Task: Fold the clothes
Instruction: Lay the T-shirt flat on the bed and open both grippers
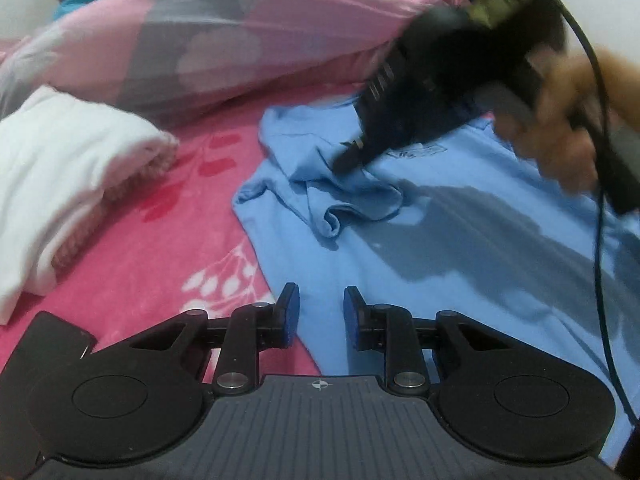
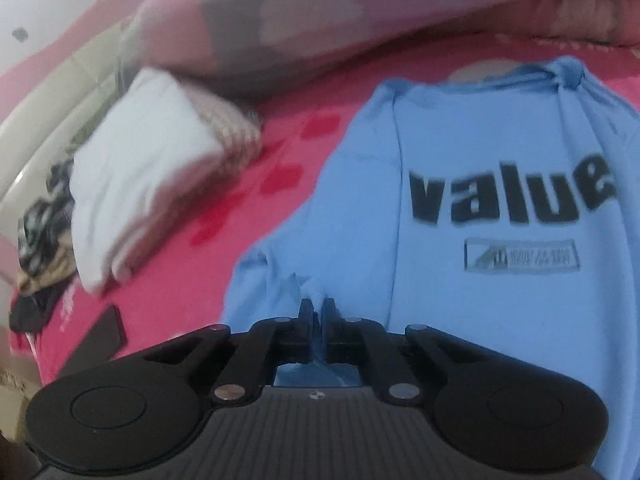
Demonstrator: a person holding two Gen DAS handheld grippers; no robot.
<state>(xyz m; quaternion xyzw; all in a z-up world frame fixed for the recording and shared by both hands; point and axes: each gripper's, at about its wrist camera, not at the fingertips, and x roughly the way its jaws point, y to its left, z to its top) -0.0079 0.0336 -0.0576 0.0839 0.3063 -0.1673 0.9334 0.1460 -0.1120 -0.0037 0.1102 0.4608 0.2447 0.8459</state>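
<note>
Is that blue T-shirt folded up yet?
Not yet: the blue T-shirt lies mostly spread, its "value" print showing; only one sleeve is bunched inward.

I see a pink bedsheet [image 1: 168,240] with red and white leaf prints covering the bed. A bunched pink-and-grey duvet [image 1: 208,36] lies along its far side. A folded white cloth [image 2: 132,184] sits just in front of it. At the bed's left edge I make out a dark patterned bundle [image 2: 40,216], possibly clothing.
</note>
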